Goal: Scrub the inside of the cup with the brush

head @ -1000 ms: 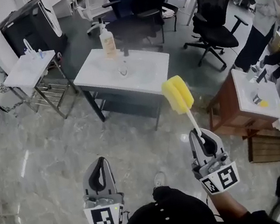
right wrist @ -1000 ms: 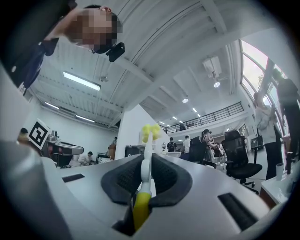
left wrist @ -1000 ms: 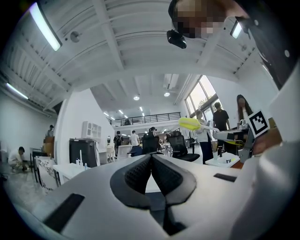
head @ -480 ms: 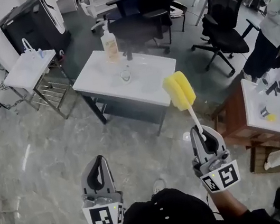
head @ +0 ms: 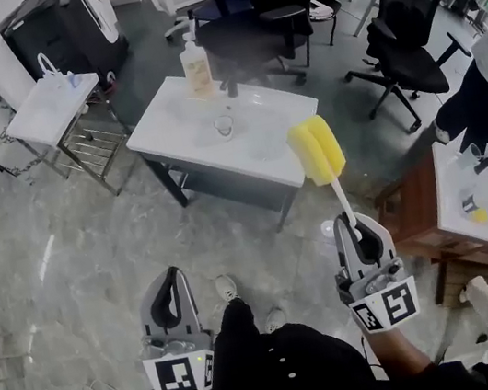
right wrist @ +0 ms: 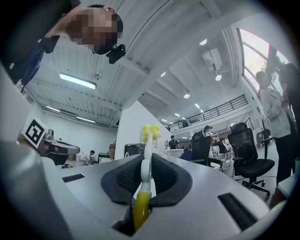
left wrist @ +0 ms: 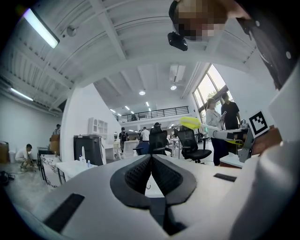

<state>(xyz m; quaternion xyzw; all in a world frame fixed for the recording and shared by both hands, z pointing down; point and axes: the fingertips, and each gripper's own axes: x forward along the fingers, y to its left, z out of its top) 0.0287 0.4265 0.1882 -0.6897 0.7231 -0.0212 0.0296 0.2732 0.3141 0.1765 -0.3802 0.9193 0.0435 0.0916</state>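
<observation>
A small clear cup [head: 224,126] stands on the white table [head: 167,128] ahead of me, next to a pump bottle [head: 196,70]. The brush [head: 317,150] has a yellow sponge head on a thin white handle. My right gripper [head: 356,233] is shut on that handle, and the head points up and forward, well short of the table. In the right gripper view the handle [right wrist: 145,176] runs up between the closed jaws to the sponge head [right wrist: 151,131]. My left gripper [head: 175,290] is shut with nothing in it, its pads [left wrist: 140,171] pressed together.
Black office chairs [head: 402,31] stand behind the table. A small white stand [head: 47,112] with a wire rack is at the left, a wooden bench with a white top [head: 463,188] at the right. People stand at the right edge. Marble floor lies between me and the table.
The table with the cup has drawn nearer and lower in the head view, and a shoe has come into view. Both grippers keep their hold and place in the frame.
</observation>
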